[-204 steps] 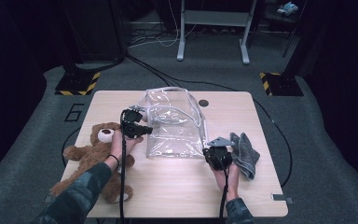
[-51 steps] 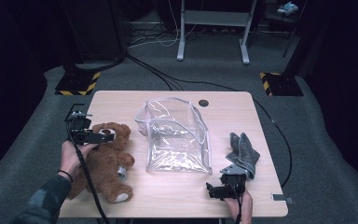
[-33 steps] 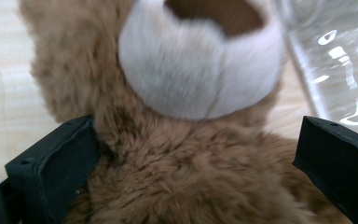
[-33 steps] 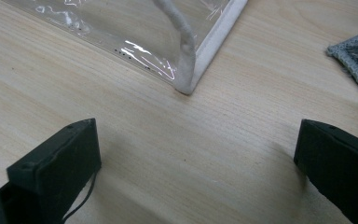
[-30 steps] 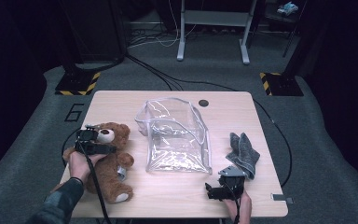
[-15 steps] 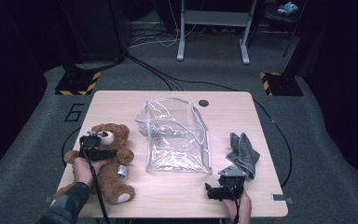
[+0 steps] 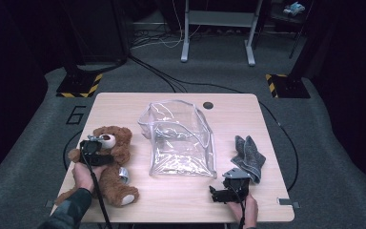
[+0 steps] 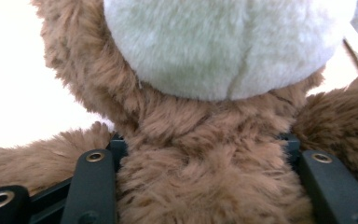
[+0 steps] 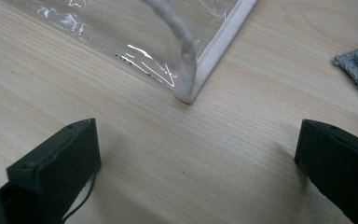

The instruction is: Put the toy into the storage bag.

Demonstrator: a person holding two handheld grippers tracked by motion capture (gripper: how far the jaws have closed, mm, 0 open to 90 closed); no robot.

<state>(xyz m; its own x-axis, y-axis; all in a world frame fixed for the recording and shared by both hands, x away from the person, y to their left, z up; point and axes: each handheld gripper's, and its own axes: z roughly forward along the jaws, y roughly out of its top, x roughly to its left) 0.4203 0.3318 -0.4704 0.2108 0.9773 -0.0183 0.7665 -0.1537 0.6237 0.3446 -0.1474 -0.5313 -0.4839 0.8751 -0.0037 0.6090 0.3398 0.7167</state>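
Closing on the teddy bear (image 8: 205, 154), the left hand-held gripper (image 7: 93, 151) had just squeezed its neck on the desk (image 7: 181, 195); the clear bag (image 7: 181, 143) waited unfilled, and the right hand-held gripper (image 7: 225, 190) rested open.

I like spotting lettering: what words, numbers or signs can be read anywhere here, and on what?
"6": a large dark numeral on the grey floor, at the table's far left corner.
The teddy bear's tag is too small to read.
Yellow-black hazard stripes on the floor carry no text.
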